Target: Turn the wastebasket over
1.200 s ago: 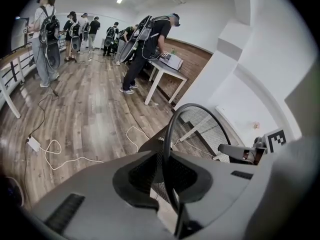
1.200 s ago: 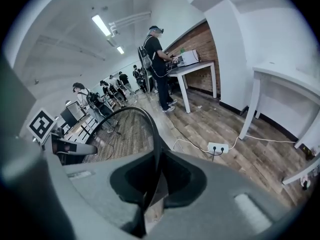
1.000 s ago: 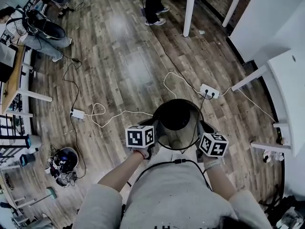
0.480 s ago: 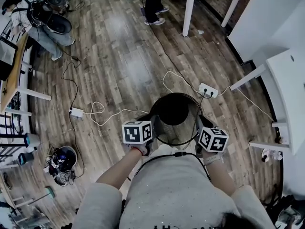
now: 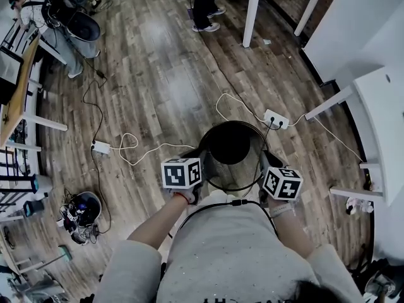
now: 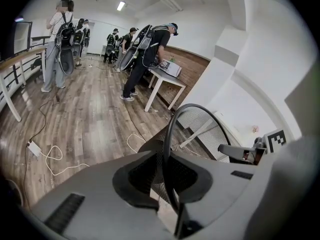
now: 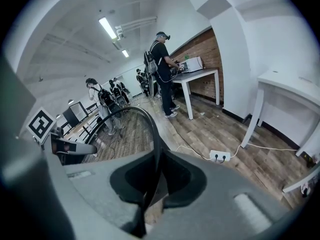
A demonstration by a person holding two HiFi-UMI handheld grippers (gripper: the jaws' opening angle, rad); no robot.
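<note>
Black wire-mesh wastebasket [image 5: 230, 145] sits mouth-up between both tongs, over the wooden floor [image 5: 164, 87]. Left tongs [image 6: 167, 170] are clamped on its rim; right tongs [image 7: 150, 176] grip the opposite side.

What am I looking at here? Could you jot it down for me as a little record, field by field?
Thing handled: black mesh wastebasket, mouth facing up
Left gripper: shut on the wastebasket's left side
Right gripper: shut on the opposite side
Task state: not yet turned over
Nearby: white power strip on the wooden floor
</note>
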